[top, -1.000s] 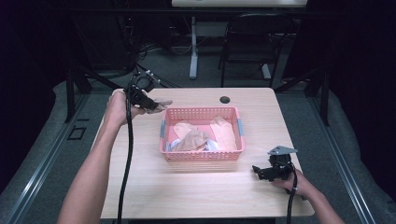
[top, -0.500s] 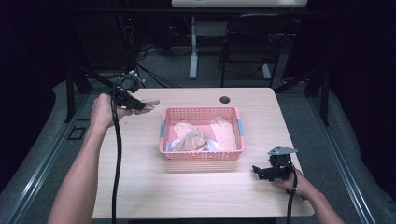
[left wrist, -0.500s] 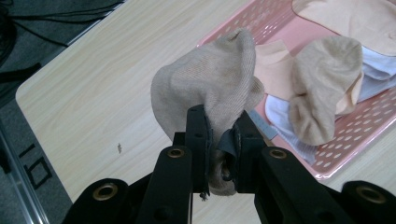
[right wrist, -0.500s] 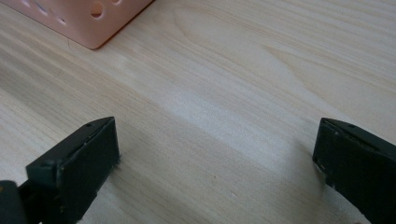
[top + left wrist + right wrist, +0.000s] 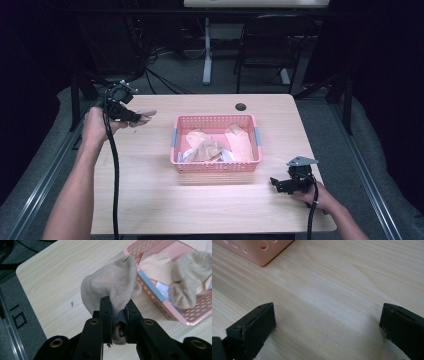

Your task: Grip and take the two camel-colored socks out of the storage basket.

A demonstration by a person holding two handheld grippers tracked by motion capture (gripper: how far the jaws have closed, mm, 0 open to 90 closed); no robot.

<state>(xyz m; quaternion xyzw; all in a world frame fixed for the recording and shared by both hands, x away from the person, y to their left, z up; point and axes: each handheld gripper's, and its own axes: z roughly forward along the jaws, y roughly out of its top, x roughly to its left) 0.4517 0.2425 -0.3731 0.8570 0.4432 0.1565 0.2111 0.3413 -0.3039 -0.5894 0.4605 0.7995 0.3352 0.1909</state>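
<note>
We see a beige knitted sock [image 5: 113,287] pinched between the black jaws of the left hand-held gripper [image 5: 117,315], its soft ribbed fabric bunched into a rounded lump that bulges up above the jaw tips. From the high view this sock [image 5: 144,117] hangs off the left hand-held gripper [image 5: 131,116] over the far left part of the surface [image 5: 150,200], well apart from the basket. The surface is pale wood-grain laminate with rounded corners and a small dark round hole [image 5: 241,106] near its far edge.

At the middle sits a pink plastic basket [image 5: 215,166], rectangular, its walls pierced with rows of small holes. Inside it lie more soft garments: a tan sock [image 5: 190,277] crumpled in a heap, peach-coloured fabric [image 5: 156,265] beside it, and something white and blue [image 5: 160,290] underneath.

The right hand-held gripper [image 5: 280,184] rests low at the near right of the surface, just beside the basket's near right corner. Its own view shows its two blocky jaws spread wide with nothing but bare wood grain between them, and a corner of the basket [image 5: 259,250] ahead.
</note>
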